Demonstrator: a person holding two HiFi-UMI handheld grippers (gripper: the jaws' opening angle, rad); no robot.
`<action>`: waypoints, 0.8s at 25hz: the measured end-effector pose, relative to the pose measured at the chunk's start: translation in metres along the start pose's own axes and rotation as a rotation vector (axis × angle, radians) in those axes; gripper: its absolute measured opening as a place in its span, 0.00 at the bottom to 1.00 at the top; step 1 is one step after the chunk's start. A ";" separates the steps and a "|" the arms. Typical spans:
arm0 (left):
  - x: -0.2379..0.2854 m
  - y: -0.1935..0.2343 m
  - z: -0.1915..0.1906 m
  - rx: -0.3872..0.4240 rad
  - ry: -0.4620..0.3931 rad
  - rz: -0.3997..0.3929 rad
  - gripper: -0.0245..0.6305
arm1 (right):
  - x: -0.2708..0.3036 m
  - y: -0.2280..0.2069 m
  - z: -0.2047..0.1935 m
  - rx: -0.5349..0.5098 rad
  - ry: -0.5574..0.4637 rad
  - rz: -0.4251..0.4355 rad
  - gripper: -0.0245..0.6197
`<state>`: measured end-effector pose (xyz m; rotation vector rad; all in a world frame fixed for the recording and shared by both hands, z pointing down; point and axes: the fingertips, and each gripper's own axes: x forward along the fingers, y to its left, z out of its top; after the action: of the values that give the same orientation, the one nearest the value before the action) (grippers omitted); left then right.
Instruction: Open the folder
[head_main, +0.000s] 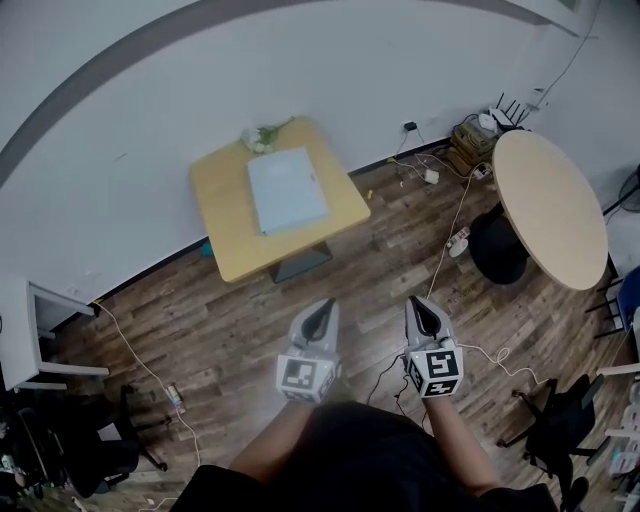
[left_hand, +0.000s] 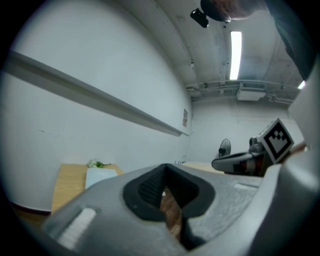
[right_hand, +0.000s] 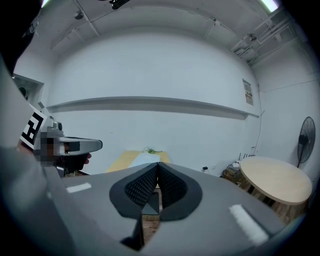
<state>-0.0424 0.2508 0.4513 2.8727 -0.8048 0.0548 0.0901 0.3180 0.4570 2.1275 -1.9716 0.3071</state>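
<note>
My left gripper and right gripper are clenched empty, and the pale-blue flat folder lies closed by the far edge of the square wooden desk.

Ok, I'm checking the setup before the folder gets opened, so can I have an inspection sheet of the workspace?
Surface: square wooden table, mostly bare.
Job's things: pale blue folder flat on it, apparently closed.
Clutter: small flower sprig at the table's far edge.
Grippers: left tool and right tool both shut, empty, over the wood floor short of the table.
Cables: white cables across the floor; power strip beside the round table.
Surroundings: white wall, black chair.
</note>
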 end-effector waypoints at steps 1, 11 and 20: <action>0.008 0.011 0.001 -0.006 0.004 -0.009 0.04 | 0.013 0.000 0.003 -0.001 0.006 -0.007 0.04; 0.057 0.094 -0.001 -0.056 0.030 -0.022 0.04 | 0.099 0.015 0.019 -0.008 0.059 -0.009 0.04; 0.088 0.130 -0.029 -0.047 0.091 0.013 0.04 | 0.155 0.012 0.016 0.041 0.054 0.047 0.04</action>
<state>-0.0347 0.1011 0.5051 2.7987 -0.7974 0.1648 0.0894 0.1653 0.4887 2.0773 -2.0037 0.4122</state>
